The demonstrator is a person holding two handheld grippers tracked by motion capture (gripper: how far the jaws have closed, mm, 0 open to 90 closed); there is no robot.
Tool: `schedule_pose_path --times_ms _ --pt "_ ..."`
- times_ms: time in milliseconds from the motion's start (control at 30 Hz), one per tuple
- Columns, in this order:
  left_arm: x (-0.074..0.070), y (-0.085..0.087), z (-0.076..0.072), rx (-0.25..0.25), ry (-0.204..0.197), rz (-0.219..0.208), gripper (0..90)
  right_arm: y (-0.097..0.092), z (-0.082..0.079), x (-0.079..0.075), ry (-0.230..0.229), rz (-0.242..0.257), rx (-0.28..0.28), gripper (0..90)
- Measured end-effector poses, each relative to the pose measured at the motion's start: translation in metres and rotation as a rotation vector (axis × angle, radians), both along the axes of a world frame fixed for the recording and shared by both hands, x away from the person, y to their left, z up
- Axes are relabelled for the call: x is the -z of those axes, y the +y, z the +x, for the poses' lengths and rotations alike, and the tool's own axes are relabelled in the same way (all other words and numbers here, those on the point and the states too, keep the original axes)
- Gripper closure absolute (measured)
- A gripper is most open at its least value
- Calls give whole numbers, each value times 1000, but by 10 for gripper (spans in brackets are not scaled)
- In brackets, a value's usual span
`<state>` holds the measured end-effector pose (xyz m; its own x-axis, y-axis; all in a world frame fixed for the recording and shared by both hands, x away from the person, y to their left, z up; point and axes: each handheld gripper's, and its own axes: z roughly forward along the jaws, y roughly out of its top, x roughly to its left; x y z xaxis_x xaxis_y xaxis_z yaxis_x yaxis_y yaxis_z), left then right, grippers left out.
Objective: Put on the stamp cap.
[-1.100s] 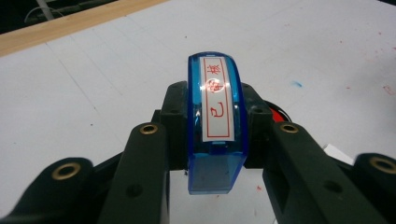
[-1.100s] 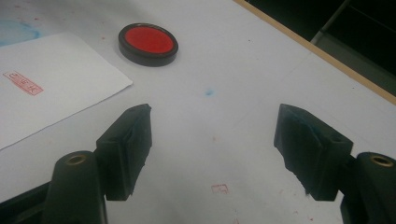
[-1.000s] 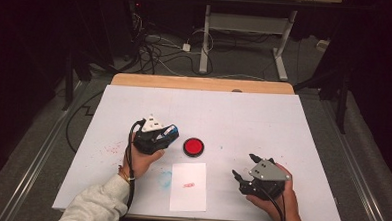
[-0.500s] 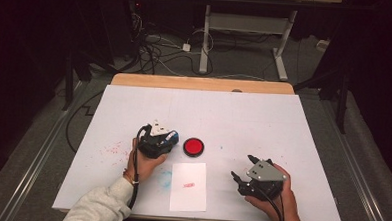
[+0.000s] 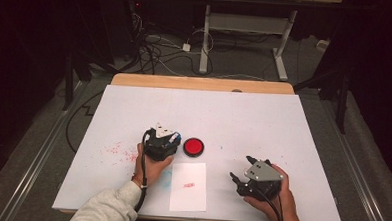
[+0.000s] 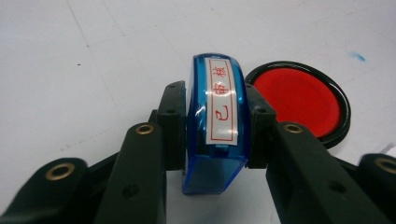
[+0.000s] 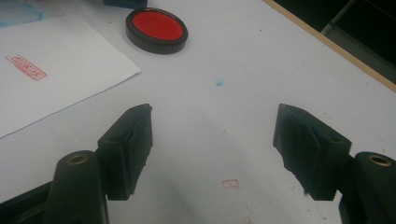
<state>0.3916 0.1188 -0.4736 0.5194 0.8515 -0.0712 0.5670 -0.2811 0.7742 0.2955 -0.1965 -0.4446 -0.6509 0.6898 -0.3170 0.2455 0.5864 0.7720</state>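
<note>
Since the earlier frame my left hand has been sinking toward the table (image 5: 283, 119) and drawing a little nearer to me, while my right hand has been keeping its place; my left gripper (image 6: 214, 116) is holding the blue stamp (image 6: 215, 126) between its two black jaws, whose pads are pressing on its two sides, though these jaws have just been easing apart slightly with the stamp between them; the stamp is standing upright, its white label with red characters facing up at me, just beside the round red ink pad (image 6: 299, 100), which is lying right behind the right-hand jaw; my right gripper (image 7: 212, 144) is hovering over the bare white surface with its jaws spread wide and nothing between them, well apart from the stamp; the stamped sheet of paper (image 7: 56, 70) is lying between the two hands; the stamp's underside is hidden from me; the ink pad's near edge is cut off behind the jaw; in the high view the stamp is too buried under my gripper to make out.
</note>
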Motion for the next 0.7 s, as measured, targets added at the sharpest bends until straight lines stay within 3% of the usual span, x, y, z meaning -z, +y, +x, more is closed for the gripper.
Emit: schedule_pose_path --times_ms 300,700 --pt "-6 1 0 24 -19 6 501 0 0 0 -1 -4 -1 289" --pt "-20 4 -3 78 -132 86 387 0 0 0 -4 -6 -6 287"
